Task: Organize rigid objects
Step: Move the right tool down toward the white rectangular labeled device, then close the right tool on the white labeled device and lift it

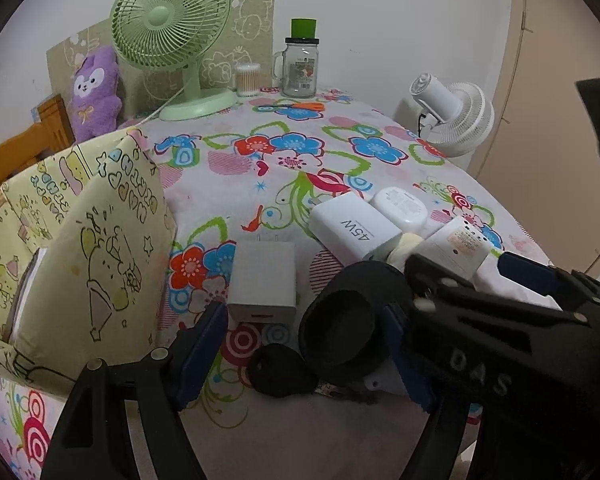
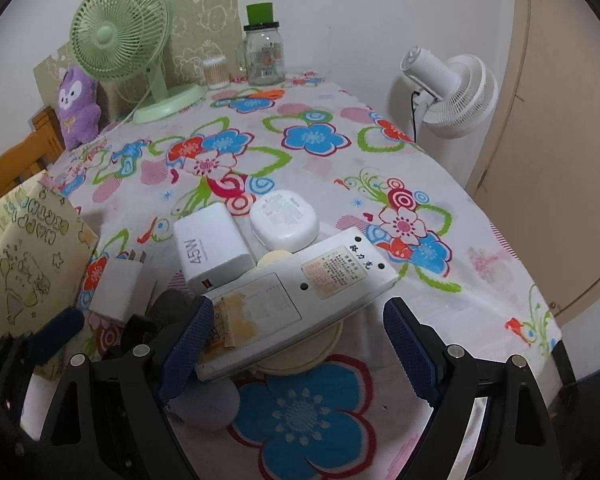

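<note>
Left gripper (image 1: 304, 352): jaws apart, pads clear of the black cup (image 1: 340, 332) lying between them.
Right gripper (image 2: 296, 344): jaws apart, straddling the near end of the white flat device (image 2: 296, 300); grasping nothing.
Doing it well: centre each pad pair before closing, likely avoiding the neighbouring 45W charger (image 1: 354, 230).
Cup: dark, round, on its side, mouth toward the camera.
Device: long, labelled, propped on a cream disc (image 2: 296, 354); what lies beneath is unclear.

Both wrist fisheyes angled down, close over floral table (image 1: 340, 152). Left view sits left of right; both share 45W charger (image 2: 210, 246), green fan (image 1: 172, 16).
</note>
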Available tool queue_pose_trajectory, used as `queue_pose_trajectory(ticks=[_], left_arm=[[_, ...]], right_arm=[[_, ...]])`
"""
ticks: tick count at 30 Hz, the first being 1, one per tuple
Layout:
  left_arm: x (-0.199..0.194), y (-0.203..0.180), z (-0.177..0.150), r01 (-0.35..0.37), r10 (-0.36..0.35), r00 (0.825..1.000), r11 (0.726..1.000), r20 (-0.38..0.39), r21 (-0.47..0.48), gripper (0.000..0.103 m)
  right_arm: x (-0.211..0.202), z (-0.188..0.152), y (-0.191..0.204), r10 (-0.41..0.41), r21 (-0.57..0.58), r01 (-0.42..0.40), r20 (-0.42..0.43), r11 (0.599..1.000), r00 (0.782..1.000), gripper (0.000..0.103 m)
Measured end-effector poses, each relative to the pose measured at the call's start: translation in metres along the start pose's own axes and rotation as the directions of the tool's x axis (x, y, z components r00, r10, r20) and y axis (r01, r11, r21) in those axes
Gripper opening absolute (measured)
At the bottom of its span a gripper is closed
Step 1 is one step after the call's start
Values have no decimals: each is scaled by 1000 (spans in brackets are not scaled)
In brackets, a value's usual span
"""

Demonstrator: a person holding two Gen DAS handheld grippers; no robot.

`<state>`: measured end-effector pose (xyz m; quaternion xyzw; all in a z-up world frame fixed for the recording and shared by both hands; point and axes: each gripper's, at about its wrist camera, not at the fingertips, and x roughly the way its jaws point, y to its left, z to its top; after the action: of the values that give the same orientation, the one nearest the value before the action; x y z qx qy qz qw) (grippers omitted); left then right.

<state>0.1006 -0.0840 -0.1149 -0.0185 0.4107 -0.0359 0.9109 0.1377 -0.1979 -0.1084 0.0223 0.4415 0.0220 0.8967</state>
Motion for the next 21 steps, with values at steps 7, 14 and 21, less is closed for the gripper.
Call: queue_pose_trajectory(ticks=[7,14,21], left_arm=[[1,3,0,45,-45,999,999,-17,-11,84],[5,8,-2,46,-47,998,998,-39,-30,89],[4,3,-4,33,-33,999,999,-40,-4,93]], right_arm=[[9,9,6,-14,27,14,0,1000,1000,89],[19,12,8,-5,34,5,-9,999,1000,78],[16,12,5,-1,45,1,12,999,1000,55]])
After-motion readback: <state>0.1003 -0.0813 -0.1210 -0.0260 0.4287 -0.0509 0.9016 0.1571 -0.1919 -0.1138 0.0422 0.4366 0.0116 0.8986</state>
